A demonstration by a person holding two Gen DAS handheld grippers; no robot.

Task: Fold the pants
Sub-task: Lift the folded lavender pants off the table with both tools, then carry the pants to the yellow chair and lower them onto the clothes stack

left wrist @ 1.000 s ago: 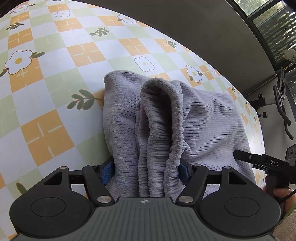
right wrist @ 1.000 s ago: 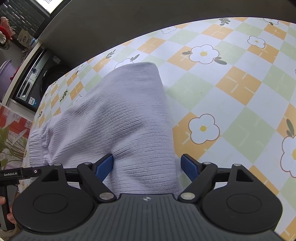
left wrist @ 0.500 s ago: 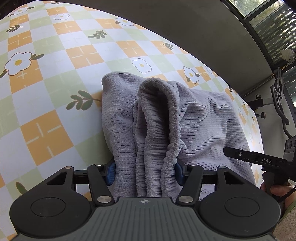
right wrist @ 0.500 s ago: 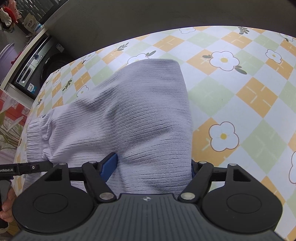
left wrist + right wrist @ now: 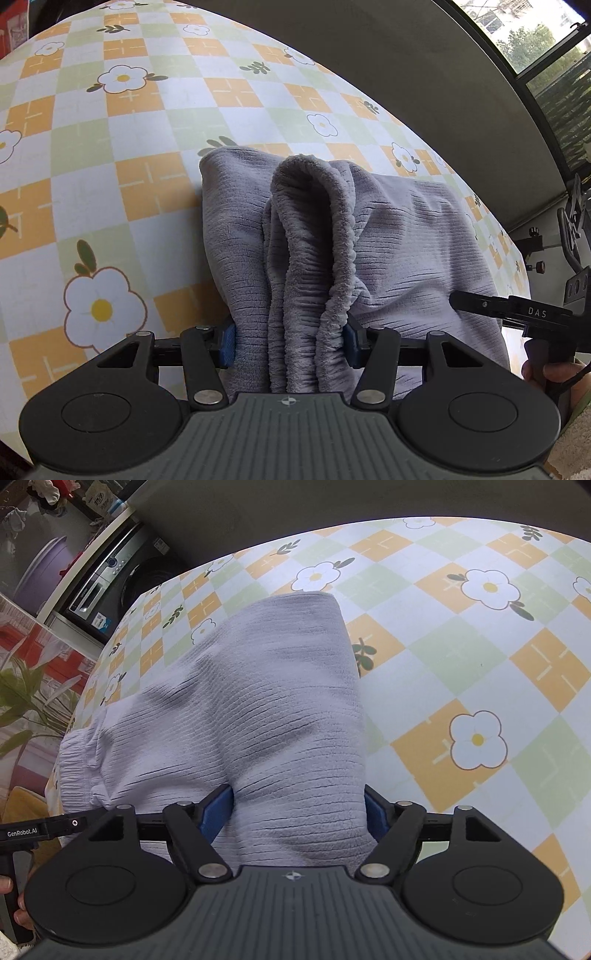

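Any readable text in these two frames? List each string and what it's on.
"DAS": on the black bar of the right gripper, seen from the left wrist camera.
"GenRobot.AI": on the black bar of the left gripper, seen from the right wrist camera.
Stickers on the washing machine: too small to read.
Pants and tablecloth: no text, only flowers and checks.

One pants (image 5: 314, 236), two tools (image 5: 290, 339)

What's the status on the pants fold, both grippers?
Left gripper closing, pads on bunched waistband of grey pants. Right gripper opening, leg fabric between its pads. Pants part-folded on floral tablecloth. Nothing in the way.
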